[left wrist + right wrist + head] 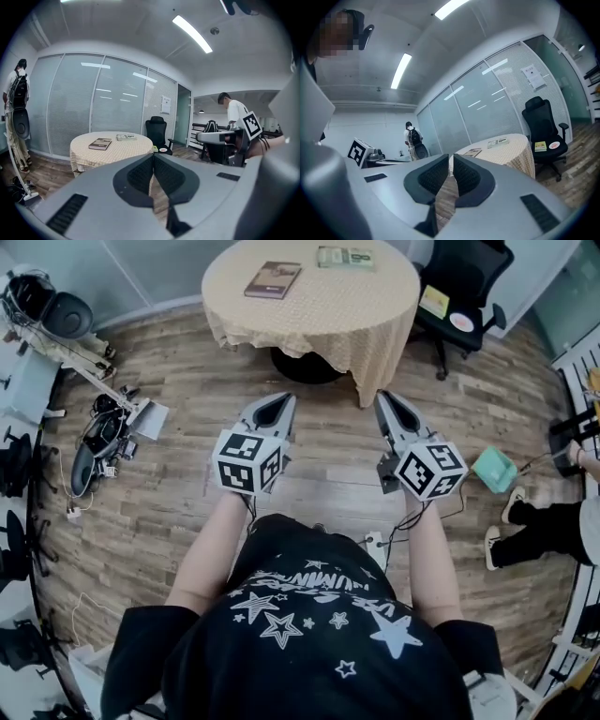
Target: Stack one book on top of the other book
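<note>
Two books (273, 279) lay well ahead of the left gripper (281, 401) and right gripper (386, 401), jaws shut, empty; nearing first seemed wise.

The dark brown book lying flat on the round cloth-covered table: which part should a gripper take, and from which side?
Probably its near short edge, facing the person. The dark brown book lies flat and thin on the round table, so jaws should come low and level from the near side, one slipping under the edge. The left gripper, shut now, is on that side.
</note>
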Motion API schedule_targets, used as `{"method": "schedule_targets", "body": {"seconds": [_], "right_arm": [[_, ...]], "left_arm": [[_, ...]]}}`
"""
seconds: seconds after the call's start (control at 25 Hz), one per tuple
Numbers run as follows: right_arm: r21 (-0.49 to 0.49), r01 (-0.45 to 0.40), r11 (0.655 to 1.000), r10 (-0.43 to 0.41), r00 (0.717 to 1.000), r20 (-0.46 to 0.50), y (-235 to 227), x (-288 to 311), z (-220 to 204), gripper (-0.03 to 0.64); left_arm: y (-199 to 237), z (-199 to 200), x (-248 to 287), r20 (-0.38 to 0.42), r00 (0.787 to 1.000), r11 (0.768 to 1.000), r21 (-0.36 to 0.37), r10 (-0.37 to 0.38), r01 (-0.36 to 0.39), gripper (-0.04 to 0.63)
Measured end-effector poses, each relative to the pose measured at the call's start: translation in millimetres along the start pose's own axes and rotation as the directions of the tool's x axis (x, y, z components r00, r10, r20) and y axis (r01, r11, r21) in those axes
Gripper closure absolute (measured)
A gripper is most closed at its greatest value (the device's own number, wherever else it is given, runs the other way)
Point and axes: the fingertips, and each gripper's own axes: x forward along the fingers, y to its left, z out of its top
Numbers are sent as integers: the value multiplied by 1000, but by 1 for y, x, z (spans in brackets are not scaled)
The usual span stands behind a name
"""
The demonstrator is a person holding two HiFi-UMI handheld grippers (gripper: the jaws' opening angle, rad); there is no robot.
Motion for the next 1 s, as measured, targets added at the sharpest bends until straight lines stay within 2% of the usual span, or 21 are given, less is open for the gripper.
{"method": "schedule_targets", "body": {"seconds": [0.28, 0.48, 0.72, 1.0], "right_arm": [[68, -17, 998, 19, 999, -33, -4, 10, -29, 575], [55, 7, 998, -5, 999, -38, -14, 17, -31, 575], [49, 40, 998, -38, 998, -46, -42, 47, -25, 575], [29, 68, 997, -66, 995, -71, -82, 111, -14, 575]], "left_arm": [[5, -14, 3, -39, 999, 1000, -13, 9, -9, 585], [16, -16, 18, -32, 999, 1000, -22, -3, 2, 585], [36, -7, 63, -27, 999, 999, -17, -46, 46, 584], [77, 6, 132, -30, 995, 995, -37, -90, 89, 584]]}}
